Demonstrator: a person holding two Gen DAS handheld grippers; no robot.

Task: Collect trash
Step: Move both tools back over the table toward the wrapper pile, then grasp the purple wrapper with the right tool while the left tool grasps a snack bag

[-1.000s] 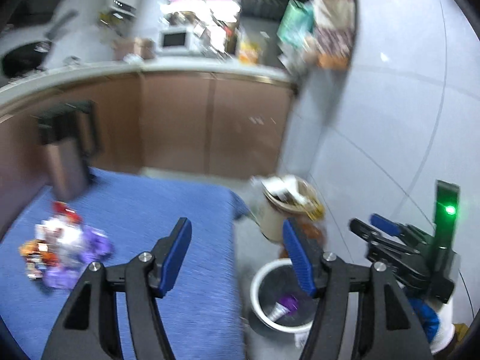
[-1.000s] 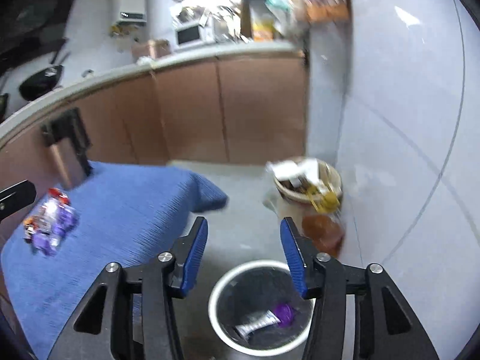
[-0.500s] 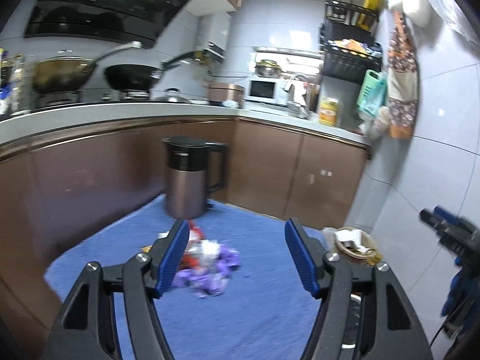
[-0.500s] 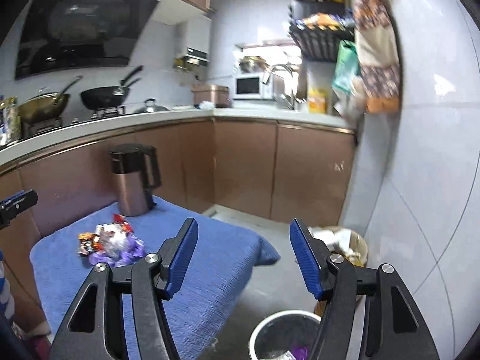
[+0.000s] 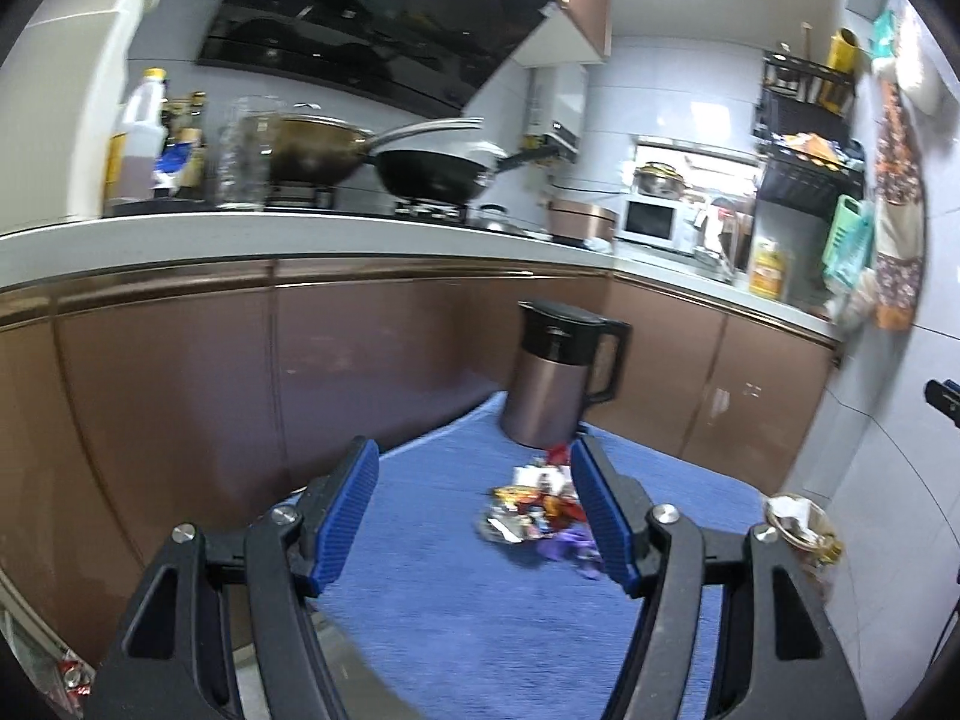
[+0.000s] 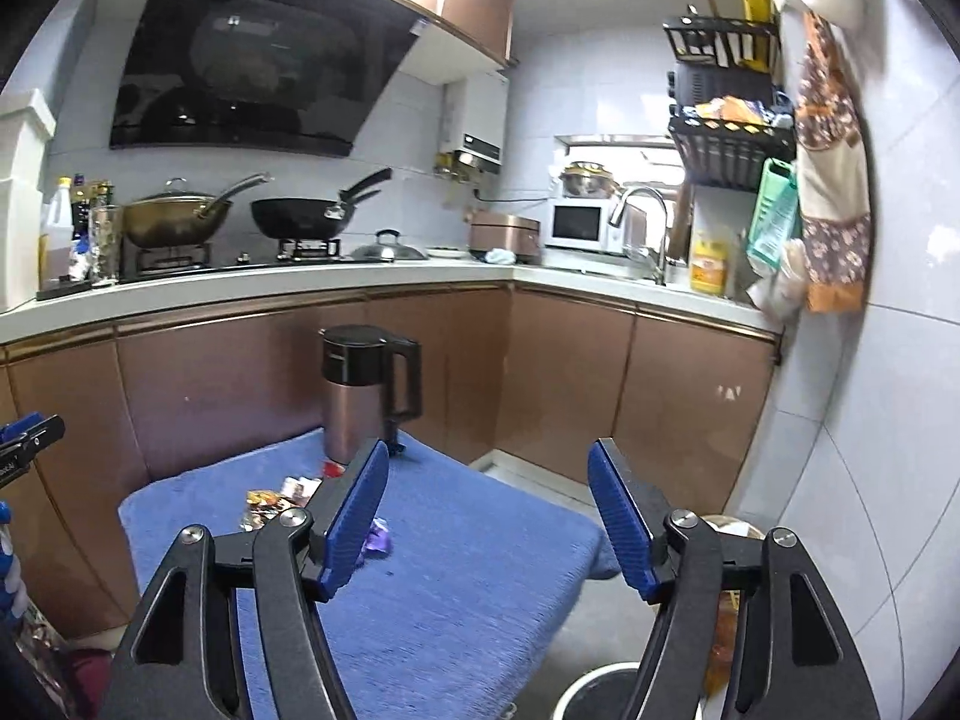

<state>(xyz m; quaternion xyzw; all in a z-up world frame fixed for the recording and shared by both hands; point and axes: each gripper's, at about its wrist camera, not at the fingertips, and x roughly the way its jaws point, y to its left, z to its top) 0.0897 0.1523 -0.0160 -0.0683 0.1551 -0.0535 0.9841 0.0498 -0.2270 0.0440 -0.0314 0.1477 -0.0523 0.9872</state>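
Observation:
A pile of crumpled wrappers point(image 5: 534, 510), red, orange, silver and purple, lies on the blue-covered table point(image 5: 456, 612). It also shows in the right wrist view point(image 6: 282, 498), partly hidden by the left finger. My left gripper point(image 5: 474, 504) is open and empty, above the table and short of the pile. My right gripper point(image 6: 486, 510) is open and empty, higher over the table's right part. The white rim of a trash bin point(image 6: 600, 690) shows on the floor at the bottom of the right wrist view.
A copper kettle with a black handle point(image 5: 555, 384) stands on the table just behind the pile. Brown cabinets point(image 6: 564, 384) and a counter with pans run behind. A basket of rubbish point(image 5: 798, 528) sits on the floor by the tiled wall.
Both grippers have risen from over the floor bin and swung left to face the table. The wrapper pile now sits between the left gripper's fingers in view. Both stay open.

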